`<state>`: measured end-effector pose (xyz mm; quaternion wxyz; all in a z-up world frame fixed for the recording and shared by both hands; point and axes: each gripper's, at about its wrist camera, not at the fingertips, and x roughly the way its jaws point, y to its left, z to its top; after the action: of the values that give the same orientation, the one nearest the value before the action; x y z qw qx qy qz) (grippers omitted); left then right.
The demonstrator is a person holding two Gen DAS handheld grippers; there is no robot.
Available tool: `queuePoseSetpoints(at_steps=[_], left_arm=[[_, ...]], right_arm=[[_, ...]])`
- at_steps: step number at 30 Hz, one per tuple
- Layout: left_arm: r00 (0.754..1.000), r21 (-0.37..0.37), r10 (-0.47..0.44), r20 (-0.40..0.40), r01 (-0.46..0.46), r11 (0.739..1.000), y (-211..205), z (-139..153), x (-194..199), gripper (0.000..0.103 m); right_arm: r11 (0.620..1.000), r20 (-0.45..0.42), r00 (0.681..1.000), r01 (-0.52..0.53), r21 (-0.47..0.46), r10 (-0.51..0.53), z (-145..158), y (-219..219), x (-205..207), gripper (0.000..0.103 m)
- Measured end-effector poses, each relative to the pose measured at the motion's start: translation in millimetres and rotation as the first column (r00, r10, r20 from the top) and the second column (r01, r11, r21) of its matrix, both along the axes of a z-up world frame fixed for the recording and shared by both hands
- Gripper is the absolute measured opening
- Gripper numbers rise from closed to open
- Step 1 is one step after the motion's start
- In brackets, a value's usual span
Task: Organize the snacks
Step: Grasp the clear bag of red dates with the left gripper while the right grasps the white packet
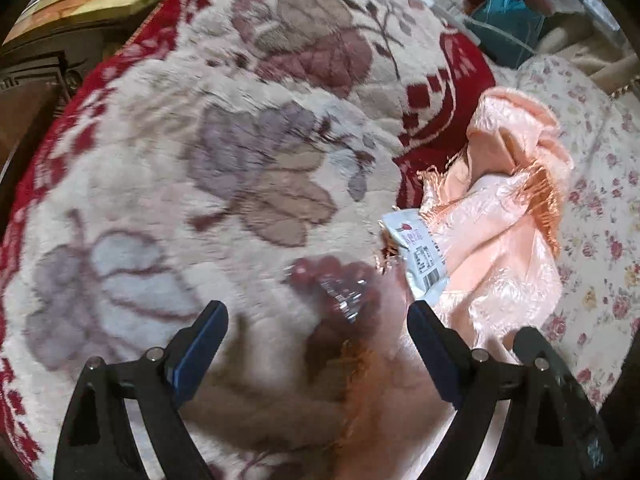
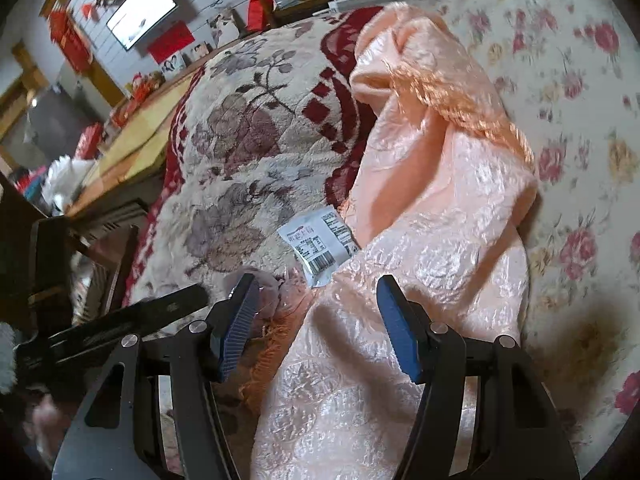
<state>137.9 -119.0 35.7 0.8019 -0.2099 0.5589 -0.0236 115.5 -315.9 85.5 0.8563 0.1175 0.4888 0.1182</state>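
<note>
A white snack packet (image 1: 416,256) with a barcode lies on the plush floral blanket (image 1: 240,160), against a crumpled peach satin cloth (image 1: 500,240). Just before it sits a clear wrapper with reddish contents (image 1: 336,288), blurred. My left gripper (image 1: 317,308) hangs open and wide above this wrapper, its pads not touching it. In the right wrist view the same white packet (image 2: 320,246) lies a little ahead of my right gripper (image 2: 316,282). That gripper is open about half way over the peach cloth (image 2: 420,220), with nothing held.
A flowered bedsheet (image 2: 580,120) spreads to the right of the cloth. A black part of the left tool (image 2: 132,316) reaches in from the left. Wooden furniture (image 2: 132,140), a wall screen (image 2: 140,10) and cluttered shelves border the bed.
</note>
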Motion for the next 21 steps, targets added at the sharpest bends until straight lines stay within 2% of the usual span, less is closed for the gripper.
queuePoseSetpoints(at_steps=[4, 6, 7, 8, 11, 13, 14, 16, 18, 21], left_arm=[[0.998, 0.040, -0.040, -0.042, 0.042, 0.998, -18, -21, 14, 0.093], [0.997, 0.078, -0.067, -0.027, 0.069, 0.995, -22, -26, 16, 0.090], [0.997, 0.087, -0.073, -0.008, 0.074, 0.993, -22, -25, 16, 0.084], [0.996, 0.091, -0.094, 0.008, 0.093, 0.992, -21, -23, 17, 0.062], [0.990, 0.023, -0.138, 0.015, 0.137, 0.990, -7, -26, 17, 0.052], [0.983, 0.009, -0.179, 0.030, 0.179, 0.984, 0, -24, 10, 0.043], [0.980, 0.011, -0.197, 0.034, 0.196, 0.980, 3, -22, 7, 0.039], [0.974, 0.032, -0.223, 0.033, 0.222, 0.974, 8, -17, 0, 0.037], [0.971, 0.032, -0.236, 0.025, 0.236, 0.971, 17, -15, -6, 0.036], [0.967, 0.023, -0.254, 0.009, 0.254, 0.967, 27, -16, -12, 0.035]], right_arm=[[0.999, 0.005, 1.000, 0.007, -0.035, -0.007, 0, -2, 2, 0.061], [1.000, 0.012, 1.000, 0.007, -0.030, -0.006, 2, -3, 2, 0.061], [1.000, 0.016, 1.000, 0.006, -0.024, -0.005, 3, -4, 4, 0.061], [1.000, 0.017, 1.000, 0.002, -0.021, -0.002, 3, -4, 5, 0.061], [0.999, 0.016, 0.999, -0.045, -0.025, 0.046, 2, 2, 15, 0.061], [0.990, 0.011, 0.992, -0.122, -0.071, 0.123, -3, 15, 29, 0.062], [0.980, 0.002, 0.988, -0.154, -0.127, 0.156, -9, 23, 39, 0.064], [0.966, -0.026, 0.981, -0.196, -0.169, 0.194, -20, 34, 54, 0.066], [0.959, -0.055, 0.970, -0.243, -0.148, 0.237, -30, 42, 67, 0.066], [0.920, -0.076, 0.943, -0.333, -0.208, 0.324, -44, 61, 80, 0.067]])
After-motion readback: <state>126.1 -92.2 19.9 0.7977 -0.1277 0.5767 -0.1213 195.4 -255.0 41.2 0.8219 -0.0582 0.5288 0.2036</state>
